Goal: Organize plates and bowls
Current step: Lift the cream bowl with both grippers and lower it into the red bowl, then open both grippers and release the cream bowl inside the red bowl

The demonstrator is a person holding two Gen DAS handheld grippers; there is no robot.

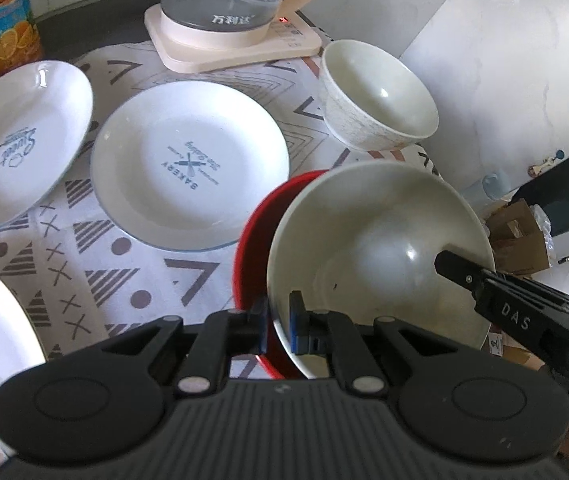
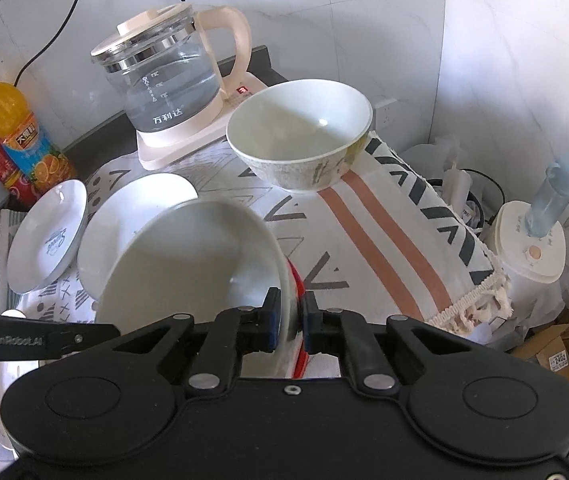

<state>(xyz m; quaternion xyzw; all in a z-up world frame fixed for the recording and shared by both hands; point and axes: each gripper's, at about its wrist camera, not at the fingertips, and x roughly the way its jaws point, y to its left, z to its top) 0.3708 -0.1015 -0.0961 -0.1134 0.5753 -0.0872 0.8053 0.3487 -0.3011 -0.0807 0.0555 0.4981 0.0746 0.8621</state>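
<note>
Our left gripper (image 1: 280, 320) has its jaws pinching the near rim of the large off-white glazed bowl (image 1: 380, 248), one blue pad outside the wall and one inside. Our right gripper (image 2: 289, 320) pinches the opposite side of the same bowl's (image 2: 188, 264) rim, its jaws nearly together on the thin wall. So the bowl hangs tilted between the two grips, just above and partly inside the red shallow bowl (image 1: 252, 240) that sits directly beyond the left jaws on the patterned cloth (image 1: 188, 272) over the bench.

We judge this bowl stiff, brittle and smooth; the glaze looks slick, so a rim pinch could slide if the tilt grows. The rim is the sensible hold, since the round belly offers nothing for narrow jaws. It probably has some weight, which two opposed grips share well.

Farther out from the left jaws lie two white plates with blue print (image 1: 190, 164) (image 1: 24, 144), and beyond to the right a smaller speckled white bowl (image 1: 378, 94). A glass kettle on a cream base (image 1: 228, 12) stands at the far edge.
</note>
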